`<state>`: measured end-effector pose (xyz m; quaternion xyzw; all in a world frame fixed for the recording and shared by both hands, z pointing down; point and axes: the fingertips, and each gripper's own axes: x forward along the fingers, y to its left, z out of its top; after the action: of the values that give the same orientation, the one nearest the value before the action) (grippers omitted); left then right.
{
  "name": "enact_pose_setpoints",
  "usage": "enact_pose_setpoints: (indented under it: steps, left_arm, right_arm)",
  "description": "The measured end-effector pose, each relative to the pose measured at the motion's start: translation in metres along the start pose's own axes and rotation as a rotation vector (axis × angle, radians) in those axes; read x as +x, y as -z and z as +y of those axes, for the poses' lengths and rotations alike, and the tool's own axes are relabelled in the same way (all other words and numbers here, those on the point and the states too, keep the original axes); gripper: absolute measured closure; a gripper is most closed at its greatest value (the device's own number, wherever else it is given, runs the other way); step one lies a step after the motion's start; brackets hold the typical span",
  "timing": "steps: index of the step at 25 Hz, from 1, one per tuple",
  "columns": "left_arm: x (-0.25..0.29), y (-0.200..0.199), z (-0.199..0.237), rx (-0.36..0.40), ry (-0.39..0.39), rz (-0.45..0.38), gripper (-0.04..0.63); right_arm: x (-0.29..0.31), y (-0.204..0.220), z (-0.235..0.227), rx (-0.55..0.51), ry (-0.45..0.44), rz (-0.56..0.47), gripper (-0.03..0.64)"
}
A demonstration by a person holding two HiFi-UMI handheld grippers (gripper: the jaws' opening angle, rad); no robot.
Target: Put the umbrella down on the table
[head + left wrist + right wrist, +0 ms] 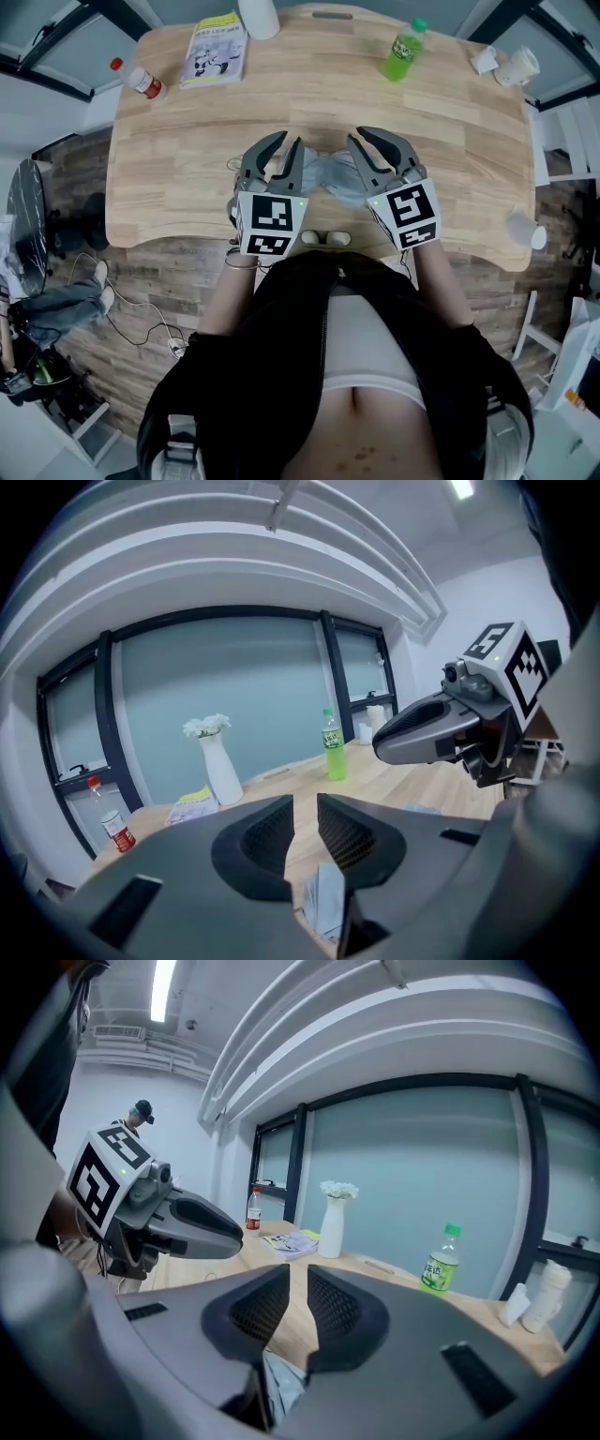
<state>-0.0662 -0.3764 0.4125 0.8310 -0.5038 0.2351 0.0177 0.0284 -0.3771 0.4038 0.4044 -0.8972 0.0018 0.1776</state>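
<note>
The umbrella is a folded grey-blue bundle lying on the wooden table near its front edge. Both grippers hover just above it, side by side. My left gripper is over the umbrella's left end and my right gripper is over its right end. In the left gripper view the jaws keep a narrow gap with nothing in it, and the umbrella shows below them. The right gripper looks the same, with the umbrella beneath. Neither gripper holds the umbrella.
At the back of the table stand a green bottle, a white vase, a booklet and a red-capped bottle. White cups sit at the far right corner and another cup at the right edge.
</note>
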Motion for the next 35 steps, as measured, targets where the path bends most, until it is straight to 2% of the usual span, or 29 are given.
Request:
enact_pose_setpoints:
  steps: [3, 15, 21, 27, 31, 35]
  left_arm:
    - [-0.001, -0.008, 0.000, -0.039, 0.000, -0.038, 0.532]
    - [-0.010, -0.041, -0.005, -0.080, -0.001, -0.144, 0.584]
    - [-0.008, -0.043, -0.011, -0.092, -0.004, -0.149, 0.589]
    - [-0.007, -0.044, -0.025, -0.104, -0.015, -0.165, 0.589]
    - [-0.012, -0.043, -0.037, -0.066, -0.026, -0.173, 0.589]
    - [-0.019, -0.041, -0.043, -0.041, -0.041, -0.167, 0.589]
  right_arm:
    - [-0.004, -0.011, -0.002, 0.020, 0.013, -0.038, 0.554]
    - [-0.017, -0.036, -0.007, 0.029, 0.043, -0.125, 0.580]
    - [-0.024, -0.043, -0.012, 0.047, 0.053, -0.167, 0.586]
    - [-0.030, -0.033, -0.011, 0.044, 0.041, -0.152, 0.588]
    - [-0.035, -0.032, -0.007, 0.088, 0.005, -0.178, 0.588]
    - [-0.043, -0.035, -0.001, 0.074, -0.003, -0.187, 0.588]
